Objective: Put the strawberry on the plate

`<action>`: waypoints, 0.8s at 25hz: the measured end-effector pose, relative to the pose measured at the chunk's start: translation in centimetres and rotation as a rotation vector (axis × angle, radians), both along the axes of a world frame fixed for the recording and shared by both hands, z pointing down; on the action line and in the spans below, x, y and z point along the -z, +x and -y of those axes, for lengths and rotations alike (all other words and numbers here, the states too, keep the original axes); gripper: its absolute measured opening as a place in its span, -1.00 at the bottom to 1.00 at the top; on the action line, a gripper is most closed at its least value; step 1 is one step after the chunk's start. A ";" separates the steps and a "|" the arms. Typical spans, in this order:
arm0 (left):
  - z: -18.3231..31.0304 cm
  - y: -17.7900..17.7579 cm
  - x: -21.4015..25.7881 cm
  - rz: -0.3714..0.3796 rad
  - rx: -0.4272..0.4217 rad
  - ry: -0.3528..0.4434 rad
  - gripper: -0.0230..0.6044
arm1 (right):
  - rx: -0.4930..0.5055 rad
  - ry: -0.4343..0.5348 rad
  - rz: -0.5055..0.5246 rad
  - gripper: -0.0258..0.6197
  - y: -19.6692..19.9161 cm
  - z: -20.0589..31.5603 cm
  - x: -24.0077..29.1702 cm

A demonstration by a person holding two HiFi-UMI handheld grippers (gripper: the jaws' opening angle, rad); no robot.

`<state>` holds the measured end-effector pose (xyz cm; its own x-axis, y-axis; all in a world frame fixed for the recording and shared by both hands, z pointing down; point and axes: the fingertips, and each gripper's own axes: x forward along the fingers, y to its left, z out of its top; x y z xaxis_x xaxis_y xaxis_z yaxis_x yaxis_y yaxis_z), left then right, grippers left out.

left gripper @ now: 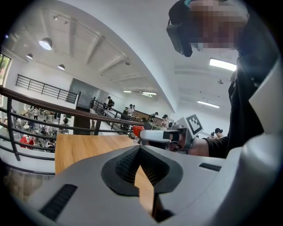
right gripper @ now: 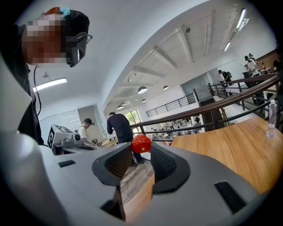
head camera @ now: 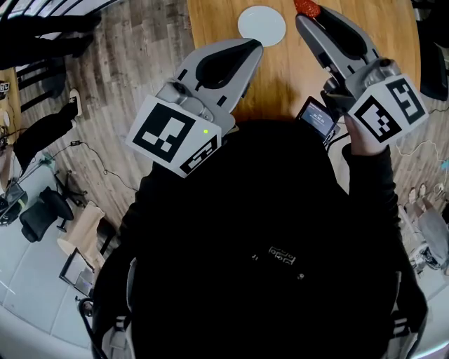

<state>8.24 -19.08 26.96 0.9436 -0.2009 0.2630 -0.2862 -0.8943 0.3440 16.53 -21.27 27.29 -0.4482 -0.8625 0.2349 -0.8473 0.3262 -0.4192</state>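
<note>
Pinches the strawberry point(head camera: 307, 7) at the very tips of the right gripper point(head camera: 303, 15), likely so as to let it go cleanly over the dish. Holds it above the wooden table point(head camera: 295, 77), near the white plate point(head camera: 261, 24) and to its right, not yet over it. Holds the left gripper point(head camera: 254, 45) clenched on nothing beside the plate, probably just out of the way. Shows nothing on the plate.
</note>
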 end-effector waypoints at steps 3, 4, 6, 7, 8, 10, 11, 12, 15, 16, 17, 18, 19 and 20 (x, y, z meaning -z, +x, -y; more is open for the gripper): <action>0.1 0.1 -0.8 0.001 0.005 -0.008 -0.93 | 0.011 -0.012 -0.003 -0.48 0.0 0.5 -1.1; 0.5 -0.2 -1.6 0.003 0.010 -0.012 -0.93 | 0.015 -0.017 -0.002 -0.48 -0.2 1.0 -2.0; 0.9 -0.7 -2.6 0.005 0.018 -0.021 -0.93 | 0.021 -0.030 -0.003 -0.48 -0.7 1.6 -3.5; 0.8 -0.8 -2.6 0.004 0.020 -0.024 -0.93 | 0.024 -0.036 -0.006 -0.48 -0.7 1.5 -3.7; 0.4 -0.7 -2.4 0.002 0.022 -0.027 -0.93 | 0.025 -0.041 -0.009 -0.48 -0.6 1.3 -3.6; -0.5 -0.5 -1.9 0.000 0.023 -0.033 -0.93 | 0.029 -0.050 -0.017 -0.48 -0.3 0.8 -3.5; -0.8 -0.4 -1.8 0.000 0.025 -0.036 -0.93 | 0.031 -0.055 -0.019 -0.48 -0.2 0.7 -3.5; -1.0 -0.5 -1.8 0.000 0.026 -0.039 -0.93 | 0.034 -0.061 -0.022 -0.48 -0.1 0.8 -3.7; -0.5 -1.2 -2.5 -0.001 0.038 -0.046 -0.93 | 0.043 -0.078 -0.034 -0.48 -0.5 1.7 -5.2; -0.4 -1.6 -2.9 0.000 0.045 -0.050 -0.93 | 0.045 -0.086 -0.038 -0.48 -0.7 2.0 -6.0; -0.3 -1.9 -3.4 0.001 0.054 -0.054 -0.93 | 0.048 -0.097 -0.042 -0.48 -0.8 2.1 -6.8; -0.4 -2.1 -3.7 0.001 0.066 -0.059 -0.93 | 0.051 -0.111 -0.046 -0.48 -0.7 2.1 -7.5; -0.4 -2.1 -3.8 0.001 0.080 -0.065 -0.93 | 0.055 -0.125 -0.050 -0.48 -0.5 2.1 -8.0; -0.5 -2.1 -3.8 0.000 0.091 -0.070 -0.93 | 0.060 -0.137 -0.055 -0.48 -0.2 2.0 -8.4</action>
<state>6.10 -18.53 30.74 0.9224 -0.2671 0.2789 -0.3651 -0.8385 0.4045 16.29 -23.28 35.66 -0.4810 -0.7928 0.3743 -0.8511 0.3198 -0.4165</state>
